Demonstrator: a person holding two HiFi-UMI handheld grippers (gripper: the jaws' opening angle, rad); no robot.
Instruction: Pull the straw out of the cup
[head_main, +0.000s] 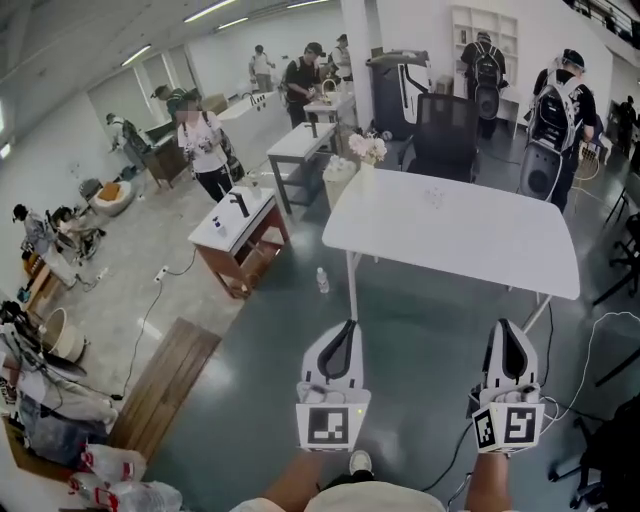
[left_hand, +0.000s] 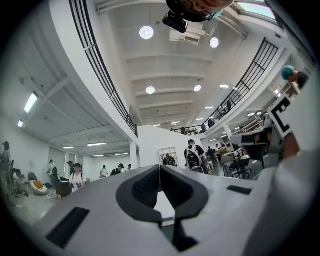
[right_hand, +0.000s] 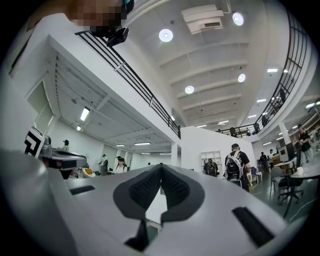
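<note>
In the head view my left gripper (head_main: 348, 326) and right gripper (head_main: 506, 326) are held side by side above the grey floor, both pointing toward a white table (head_main: 450, 240) a short way ahead. Each has its jaws closed tip to tip with nothing between them. The left gripper view shows the left gripper (left_hand: 160, 168) with its dark pads together, and the right gripper view shows the same for the right gripper (right_hand: 161, 168). A small pale thing (head_main: 433, 197) stands on the table's far part, too small to identify. I cannot make out a cup or a straw.
A vase of flowers (head_main: 368, 150) stands at the table's far left corner, with a black chair (head_main: 445, 135) behind it. To the left are a low wooden table (head_main: 240, 240), a bottle (head_main: 322, 281) on the floor and a wooden board (head_main: 165, 385). Several people stand farther off.
</note>
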